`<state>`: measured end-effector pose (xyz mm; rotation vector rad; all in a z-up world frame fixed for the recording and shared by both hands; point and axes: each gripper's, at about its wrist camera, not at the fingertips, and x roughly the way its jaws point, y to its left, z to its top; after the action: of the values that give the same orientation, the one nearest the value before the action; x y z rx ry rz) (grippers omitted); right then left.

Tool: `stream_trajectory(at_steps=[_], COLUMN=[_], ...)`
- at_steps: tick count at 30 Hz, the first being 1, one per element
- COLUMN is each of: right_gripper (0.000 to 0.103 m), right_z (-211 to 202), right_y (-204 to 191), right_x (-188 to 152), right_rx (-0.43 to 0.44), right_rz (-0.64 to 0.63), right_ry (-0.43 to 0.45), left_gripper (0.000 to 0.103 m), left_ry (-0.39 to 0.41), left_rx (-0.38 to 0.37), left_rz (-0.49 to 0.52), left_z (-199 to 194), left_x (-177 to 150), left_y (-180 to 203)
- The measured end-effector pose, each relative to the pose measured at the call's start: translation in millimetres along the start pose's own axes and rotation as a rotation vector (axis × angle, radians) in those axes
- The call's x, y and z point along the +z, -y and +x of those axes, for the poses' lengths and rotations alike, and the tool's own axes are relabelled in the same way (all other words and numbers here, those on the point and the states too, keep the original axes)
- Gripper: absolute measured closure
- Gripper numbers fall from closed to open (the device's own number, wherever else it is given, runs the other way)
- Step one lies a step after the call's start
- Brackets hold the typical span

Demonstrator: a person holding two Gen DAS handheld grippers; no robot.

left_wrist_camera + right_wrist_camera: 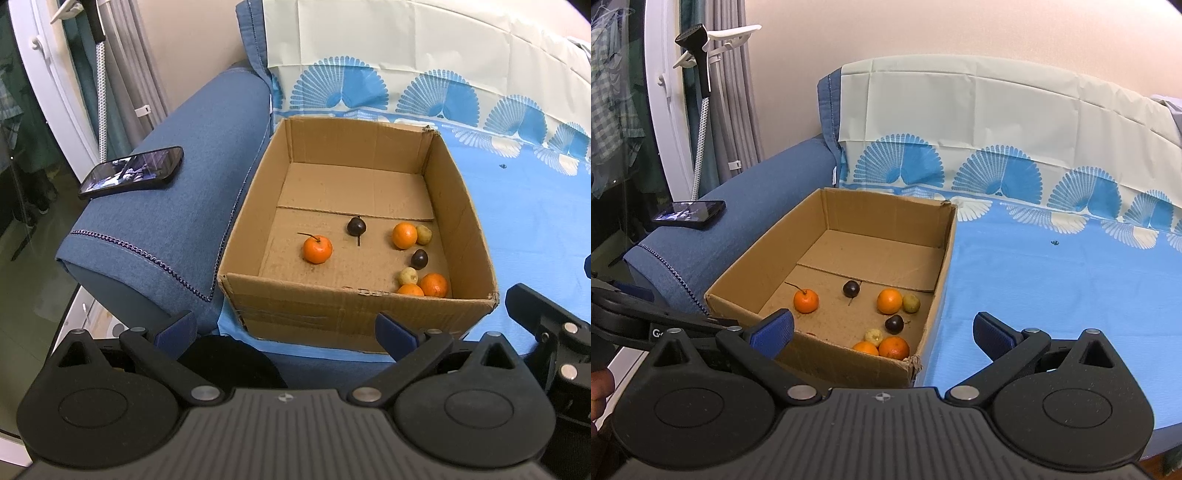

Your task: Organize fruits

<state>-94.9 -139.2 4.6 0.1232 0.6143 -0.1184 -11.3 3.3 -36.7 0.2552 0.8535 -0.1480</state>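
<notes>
An open cardboard box [347,306] [827,354] sits on a blue sheet and holds several fruits. An orange with a stem [317,249] [806,300] lies at the left. Two dark plums [356,226] [419,258] lie mid-box. More oranges [404,235] [433,284] and small yellow fruits [424,235] [407,275] lie at the right. My left gripper [284,328] is open and empty, just short of the box's near wall. My right gripper [882,330] is open and empty, over the box's near right corner.
A black phone [132,172] [687,215] lies on the blue sofa armrest [177,206] left of the box. The blue sheet [1052,295] spreads to the right. A patterned cover drapes the sofa back [997,122]. The right gripper's body [546,332] shows in the left wrist view.
</notes>
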Motion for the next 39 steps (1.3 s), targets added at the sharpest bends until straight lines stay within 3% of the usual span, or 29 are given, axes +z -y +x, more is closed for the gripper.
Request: stream_trajectory(at_steps=[39], right_gripper=[0.001], right_z=[3.2], right_y=[1.1], right_x=[-2.2], right_rx=[-0.007], right_rz=[0.007], right_ry=[-0.007], left_gripper=[0.0], left_ry=[-0.006], left_rx=[0.014], left_rz=[-0.017], left_z=[2.6], left_x=[2.2], left_y=[-3.6])
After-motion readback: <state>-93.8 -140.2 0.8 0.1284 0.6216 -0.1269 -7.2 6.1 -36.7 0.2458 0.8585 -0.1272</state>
